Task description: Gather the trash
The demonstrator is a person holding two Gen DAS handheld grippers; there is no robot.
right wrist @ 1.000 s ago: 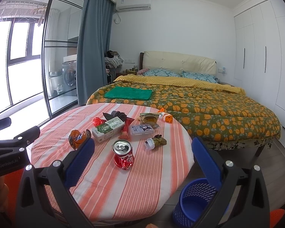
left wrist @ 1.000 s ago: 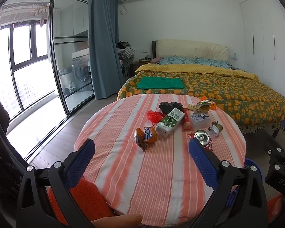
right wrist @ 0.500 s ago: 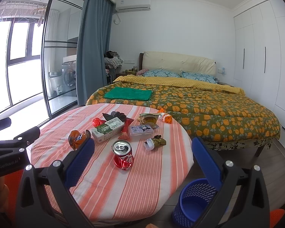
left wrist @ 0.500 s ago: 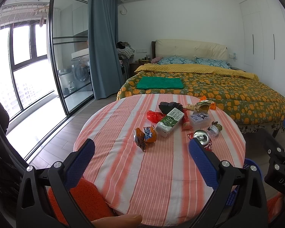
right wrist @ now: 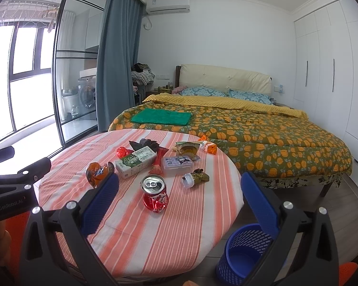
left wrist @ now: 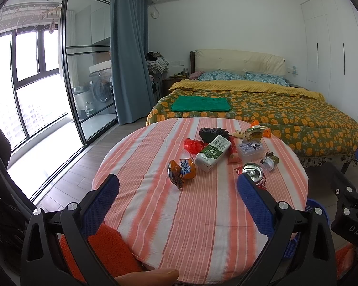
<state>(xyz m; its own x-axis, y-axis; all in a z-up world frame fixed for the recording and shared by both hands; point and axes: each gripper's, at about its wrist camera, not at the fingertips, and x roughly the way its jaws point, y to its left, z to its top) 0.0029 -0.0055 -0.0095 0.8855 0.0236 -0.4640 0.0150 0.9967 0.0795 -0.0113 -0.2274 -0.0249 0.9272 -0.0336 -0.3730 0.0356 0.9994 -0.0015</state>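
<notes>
**A:** Both tools are held back off the near edge of the round table [right wrist: 183, 250], nothing touched yet. The right gripper [right wrist: 179, 205] is spread wide and empty, and the crushed red can [right wrist: 154, 194] sits dead ahead between its blue pads [right wrist: 100, 202].

**B:** And the left gripper [left wrist: 177, 205]?

**A:** Also wide open, also holding nothing. From its camera the red can [left wrist: 253, 172] lies off toward its right finger, so I'd judge the right hand the nearer and better lined up. The left has the crumpled orange can [left wrist: 181, 170] more in its lane.

**B:** How's the red one sitting?

**A:** Upright but buckled: silver top with the tab hole facing up and tipped a little toward us, the body dented in below. Long axis roughly vertical, so a level pinch across the sides looks like the way in. It stands alone toward the near-right part of the table, apart from the clutter behind it.

**B:** What's behind?

**A:** A green-and-white milk carton [right wrist: 136, 162] lying on its side, a clear plastic box [right wrist: 177, 164], wrappers toward the far edge.

**B:** And where does it go?

**A:** The blue basket [right wrist: 245, 252] on the floor just off the table's right edge, beneath the right gripper's right finger. A short carry, I'd say.
</notes>
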